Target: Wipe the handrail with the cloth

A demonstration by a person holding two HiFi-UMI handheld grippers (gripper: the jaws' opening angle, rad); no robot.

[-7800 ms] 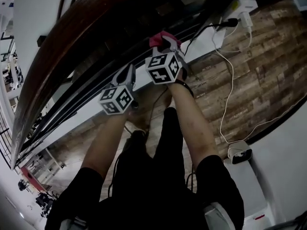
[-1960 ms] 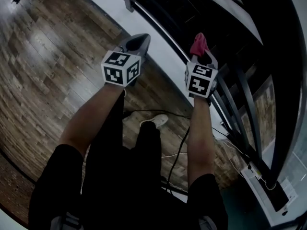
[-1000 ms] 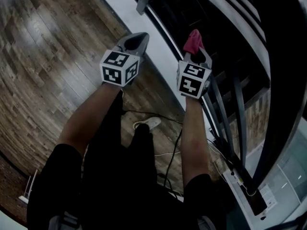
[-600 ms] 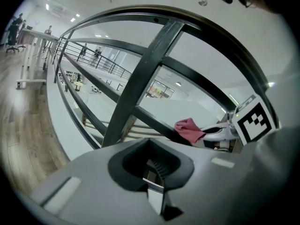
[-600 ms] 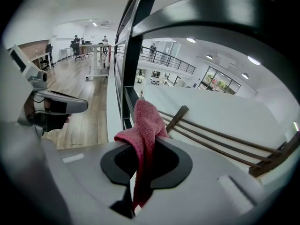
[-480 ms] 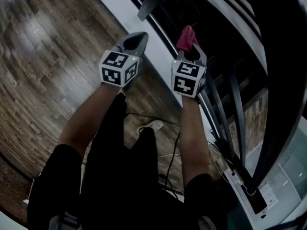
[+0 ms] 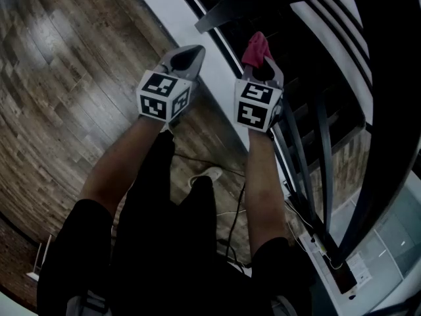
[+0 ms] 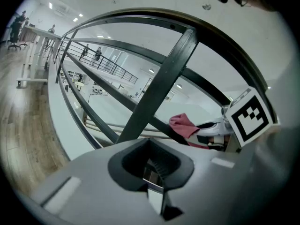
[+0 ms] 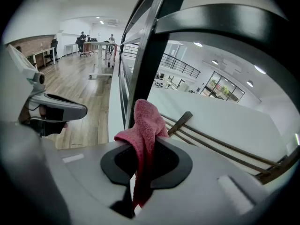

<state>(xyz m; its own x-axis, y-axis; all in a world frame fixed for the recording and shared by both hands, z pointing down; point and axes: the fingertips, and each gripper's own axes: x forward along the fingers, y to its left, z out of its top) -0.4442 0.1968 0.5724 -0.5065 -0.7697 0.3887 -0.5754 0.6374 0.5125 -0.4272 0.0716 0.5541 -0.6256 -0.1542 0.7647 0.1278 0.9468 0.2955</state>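
Note:
A pink cloth (image 7: 255,47) sticks out of my right gripper (image 7: 259,66), whose jaws are shut on it. In the right gripper view the cloth (image 9: 143,132) hangs over the closed jaws of the right gripper (image 9: 139,175), just in front of a dark baluster (image 9: 150,55) and under the broad dark handrail (image 9: 229,20). The handrail (image 7: 393,97) curves down the right side of the head view; the cloth is near the railing, and contact cannot be told. My left gripper (image 7: 191,52) is shut on nothing, a little left of the right one, with the left gripper (image 8: 154,170) facing a baluster (image 8: 159,83).
Dark balusters (image 7: 322,157) rise from a white ledge (image 7: 191,25) along the wooden floor (image 7: 59,78). Cables (image 7: 231,206) and a power strip (image 7: 332,272) lie near the person's shoe (image 7: 205,174). Desks and people (image 9: 96,43) stand far off.
Since 7.8 s ago the person has turned, so the railing is now at the right. Over the last second the right gripper moved slightly up and left with the cloth; the left stayed put.

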